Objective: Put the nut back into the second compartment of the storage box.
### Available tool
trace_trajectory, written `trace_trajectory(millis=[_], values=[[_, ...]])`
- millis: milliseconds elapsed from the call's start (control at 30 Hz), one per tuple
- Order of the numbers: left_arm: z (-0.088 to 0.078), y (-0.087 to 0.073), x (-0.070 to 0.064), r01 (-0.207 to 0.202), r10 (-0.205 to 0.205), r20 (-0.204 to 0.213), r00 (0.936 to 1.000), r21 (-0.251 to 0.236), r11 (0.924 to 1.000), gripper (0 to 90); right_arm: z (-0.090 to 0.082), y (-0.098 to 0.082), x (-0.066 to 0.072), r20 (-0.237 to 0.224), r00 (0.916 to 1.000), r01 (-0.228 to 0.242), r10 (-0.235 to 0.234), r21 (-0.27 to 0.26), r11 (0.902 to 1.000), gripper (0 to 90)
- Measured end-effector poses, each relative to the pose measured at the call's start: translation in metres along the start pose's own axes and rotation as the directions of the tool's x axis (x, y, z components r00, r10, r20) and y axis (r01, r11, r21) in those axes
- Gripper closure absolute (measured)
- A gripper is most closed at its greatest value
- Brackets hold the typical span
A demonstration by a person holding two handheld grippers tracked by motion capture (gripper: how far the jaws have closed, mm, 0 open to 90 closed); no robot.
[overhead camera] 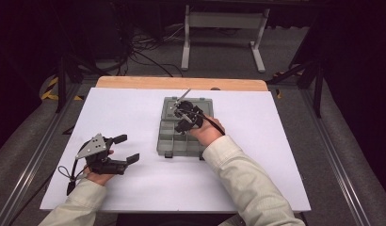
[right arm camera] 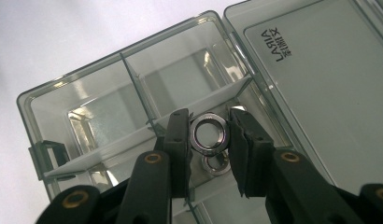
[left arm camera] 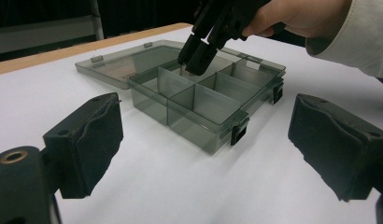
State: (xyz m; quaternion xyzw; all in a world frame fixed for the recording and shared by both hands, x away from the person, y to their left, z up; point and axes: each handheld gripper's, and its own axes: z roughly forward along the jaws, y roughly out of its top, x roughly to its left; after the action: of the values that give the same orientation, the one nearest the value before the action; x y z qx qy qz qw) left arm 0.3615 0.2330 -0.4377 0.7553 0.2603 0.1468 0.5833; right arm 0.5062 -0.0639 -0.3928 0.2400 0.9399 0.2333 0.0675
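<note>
right claw (right arm camera: 209,136) grips a ring (right arm camera: 208,134) over the box (right arm camera: 87,84); a slip drops it astray. left claw (overhead camera: 121,149) gapes.

Black padded fingers (left arm camera: 89,140), pale cream sleeves (overhead camera: 247,181)

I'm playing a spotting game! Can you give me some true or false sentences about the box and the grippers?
1. The box has its lid open. True.
2. The right hand-held gripper has a metal ring between its jaws. True.
3. The left hand-held gripper is inside the box. False: it is beside the box, over the white table, jaws open.
4. The box is bright red. False: it is see-through grey.
5. A second ring lies under the first. True.
</note>
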Motion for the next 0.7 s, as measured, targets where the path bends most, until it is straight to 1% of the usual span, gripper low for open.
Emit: trace_trajectory(millis=[200,333,433,500,533,567,700], values=[[-0.0001,-0.0001,0.0001,0.002,-0.002,0.002,1.0000,-0.001,1.0000,10.9,0.0042,0.0003,0.0002,0.002,1.0000,0.000,0.000,0.009,1.0000,69.8],[0.0000,0.0000,0.0000,0.001,-0.001,0.000,1.0000,0.000,1.0000,10.9,0.0060,-0.0003,-0.0014,0.000,0.9999,-0.010,0.010,0.013,0.9999,69.8],[-0.0002,0.0000,0.0001,0.001,-0.001,0.002,1.0000,-0.001,1.0000,10.9,0.0071,-0.0006,-0.0017,-0.003,1.0000,-0.002,0.002,0.021,0.9998,69.7],[-0.0001,-0.0001,0.0001,0.002,-0.002,0.002,1.0000,-0.001,1.0000,10.9,0.0081,-0.0005,-0.0012,-0.008,1.0000,-0.005,0.005,0.024,0.9997,69.7],[-0.0001,-0.0001,0.0000,0.001,-0.001,0.000,1.0000,-0.001,1.0000,10.9,0.0084,-0.0005,-0.0012,-0.003,1.0000,0.000,0.000,0.027,0.9996,69.7],[-0.0001,0.0000,0.0002,-0.001,0.001,0.000,1.0000,0.000,1.0000,10.9,0.0090,-0.0004,-0.0004,-0.005,1.0000,-0.007,0.007,0.028,0.9996,69.7],[-0.0001,-0.0001,0.0001,0.002,-0.002,0.002,1.0000,-0.001,1.0000,10.9,0.0105,-0.0012,-0.0008,-0.017,0.9998,-0.010,0.010,0.037,0.9993,69.6]])
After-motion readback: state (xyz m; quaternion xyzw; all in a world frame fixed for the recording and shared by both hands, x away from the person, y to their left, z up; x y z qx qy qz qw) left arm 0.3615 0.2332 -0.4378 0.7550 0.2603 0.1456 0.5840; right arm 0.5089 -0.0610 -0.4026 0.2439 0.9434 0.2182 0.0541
